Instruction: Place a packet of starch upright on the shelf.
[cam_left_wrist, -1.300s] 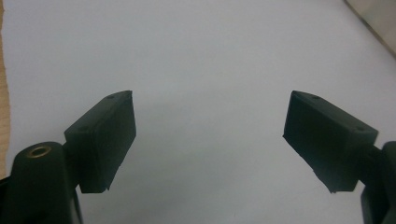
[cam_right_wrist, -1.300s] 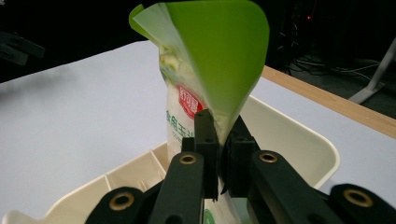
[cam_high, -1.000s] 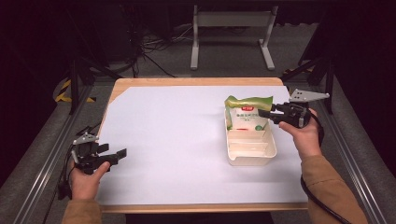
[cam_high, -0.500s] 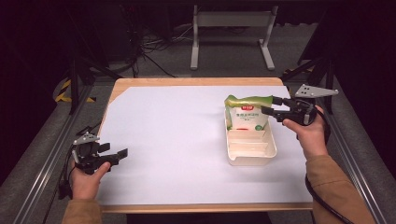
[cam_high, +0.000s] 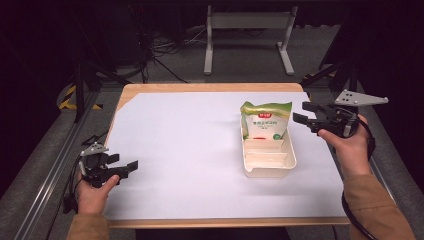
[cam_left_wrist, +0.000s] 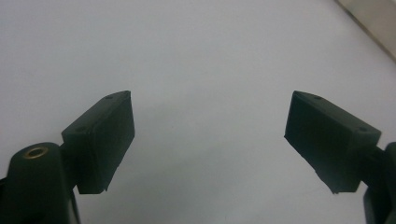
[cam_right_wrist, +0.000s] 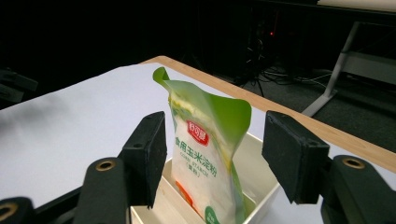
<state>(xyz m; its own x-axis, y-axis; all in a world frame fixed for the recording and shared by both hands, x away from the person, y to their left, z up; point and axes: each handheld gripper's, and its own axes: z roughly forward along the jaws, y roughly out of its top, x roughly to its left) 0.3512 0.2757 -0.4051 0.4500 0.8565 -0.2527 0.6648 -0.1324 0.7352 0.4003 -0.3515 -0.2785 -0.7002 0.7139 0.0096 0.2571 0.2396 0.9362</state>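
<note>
At the tabletop's (cam_high: 175, 150) right side we see a green pouch (cam_high: 265, 120) standing upright in the far compartment of a cream tray (cam_high: 270, 170); our right gripper (cam_high: 306, 114), jaws just opened wide, sits just beside it, apart; our left gripper (cam_high: 125, 166) rests wide and empty near the left edge.

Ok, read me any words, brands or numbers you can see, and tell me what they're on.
"食用玉米淀粉" on the green and white pouch standing in the white tray.
"CORN STARCH" beneath it, small and only just legible.
Red brand badge above: characters too blurred to read.
Smaller print lower on the pouch: too small to read.
</note>
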